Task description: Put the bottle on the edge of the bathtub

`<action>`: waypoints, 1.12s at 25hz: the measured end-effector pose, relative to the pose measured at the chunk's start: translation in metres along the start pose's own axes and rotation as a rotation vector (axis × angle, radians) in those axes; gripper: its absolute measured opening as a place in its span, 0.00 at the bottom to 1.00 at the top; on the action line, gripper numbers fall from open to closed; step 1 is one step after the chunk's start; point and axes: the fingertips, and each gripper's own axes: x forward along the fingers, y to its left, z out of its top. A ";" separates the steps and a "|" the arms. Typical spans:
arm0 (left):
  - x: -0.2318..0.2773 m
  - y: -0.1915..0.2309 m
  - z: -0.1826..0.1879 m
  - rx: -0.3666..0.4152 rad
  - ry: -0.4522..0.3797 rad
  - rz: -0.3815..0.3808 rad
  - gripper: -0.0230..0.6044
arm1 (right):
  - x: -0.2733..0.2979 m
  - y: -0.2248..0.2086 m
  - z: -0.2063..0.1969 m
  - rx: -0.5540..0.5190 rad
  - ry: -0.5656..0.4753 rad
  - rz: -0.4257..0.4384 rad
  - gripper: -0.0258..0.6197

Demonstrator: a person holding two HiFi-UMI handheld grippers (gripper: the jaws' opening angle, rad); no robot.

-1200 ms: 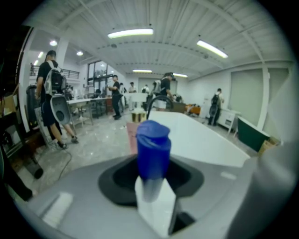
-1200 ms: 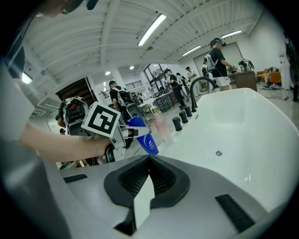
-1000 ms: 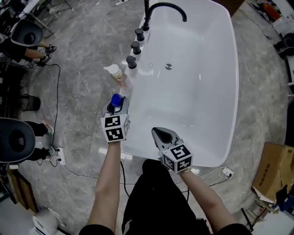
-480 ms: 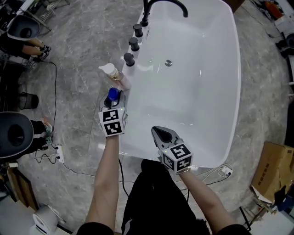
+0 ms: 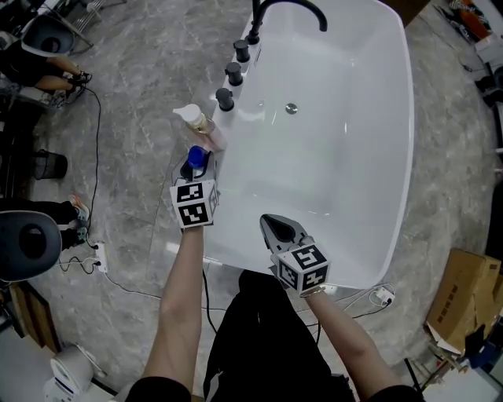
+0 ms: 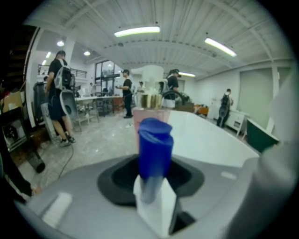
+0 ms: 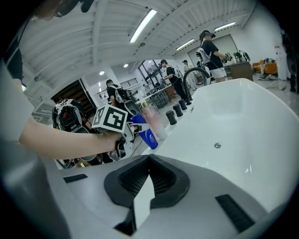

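A blue-capped bottle (image 5: 195, 161) sits between the jaws of my left gripper (image 5: 197, 168) at the left rim of the white bathtub (image 5: 402, 157). In the left gripper view the bottle (image 6: 154, 149) stands in front of the camera. From the right gripper view it (image 7: 147, 136) leans over the rim. The left jaws have just been opening a little, with the bottle still between them. My right gripper (image 5: 280, 229) hovers over the tub's near end, shut and empty.
A pump bottle (image 5: 194, 121) stands on the rim just beyond the blue one, then three dark knobs (image 5: 225, 99) and a black faucet (image 5: 287, 9). Cables and a person's feet (image 5: 75, 78) lie on the floor at left, a cardboard box (image 5: 464, 298) at right.
My left gripper with the blue bottle has edged slightly forward toward the pump bottle. The right gripper has stayed where it was.
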 end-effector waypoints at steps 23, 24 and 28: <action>-0.063 -0.005 -0.026 -0.089 0.026 0.021 0.28 | -0.024 0.007 0.014 -0.025 -0.069 -0.037 0.04; -0.069 -0.007 -0.025 -0.091 0.020 0.019 0.25 | -0.026 0.008 0.016 -0.029 -0.075 -0.039 0.04; -0.091 -0.014 -0.023 -0.078 0.004 0.008 0.17 | -0.033 0.014 0.022 -0.033 -0.102 -0.053 0.04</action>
